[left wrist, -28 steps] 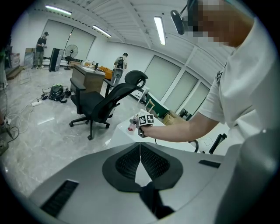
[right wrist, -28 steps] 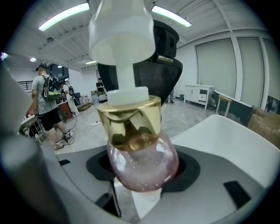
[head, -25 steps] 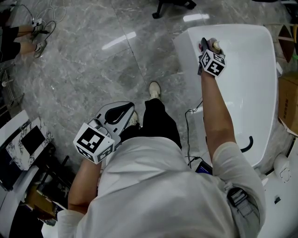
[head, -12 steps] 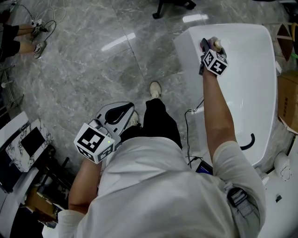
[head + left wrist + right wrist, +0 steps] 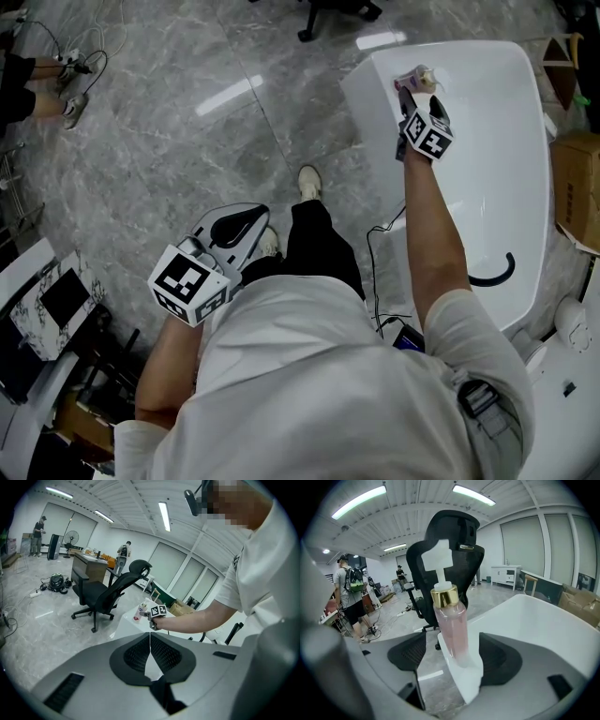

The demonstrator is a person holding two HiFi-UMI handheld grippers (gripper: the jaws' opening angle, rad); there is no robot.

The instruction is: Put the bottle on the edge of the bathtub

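Observation:
A clear pink bottle (image 5: pixel 452 630) with a gold collar and white pump stands upright on the near corner of the white bathtub's rim (image 5: pixel 464 686). My right gripper (image 5: pixel 454 656) sits around it, jaws opening, with a gap between each pad and the bottle. From the head view the bottle (image 5: pixel 419 77) is at the tub's (image 5: pixel 487 141) far left corner, just beyond the right gripper (image 5: pixel 412 97). My left gripper (image 5: pixel 239 227) hangs low by my left side, shut and holding nothing; its pads (image 5: pixel 161 651) meet. The left gripper view shows the bottle (image 5: pixel 139 611) far off.
A black office chair (image 5: pixel 450 541) stands on the grey marble floor just beyond the tub corner. A black curved hose (image 5: pixel 495 273) lies inside the tub. A cardboard box (image 5: pixel 577 187) sits right of the tub. Cables (image 5: pixel 80 58) and people are farther off.
The right gripper's jaws have spread apart and let go of the bottle, which stays standing on the tub's corner. The left gripper has not moved.

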